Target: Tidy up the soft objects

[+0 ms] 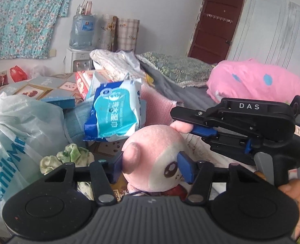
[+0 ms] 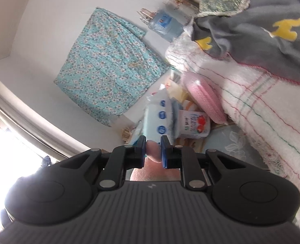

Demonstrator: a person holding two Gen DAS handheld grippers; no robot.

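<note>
Cluttered bedding is filling the room, with a tissue pack lying at eleven o'clock of a pink plush toy. Left gripper is squeezing the toy's head, jaws pressing either side. Right gripper, reaching in from three o'clock in the left wrist view, is pinching the toy's ear, jaws nearly closed on it.

Blue wipes pack and plastic bag crowd the plush's left.
</note>
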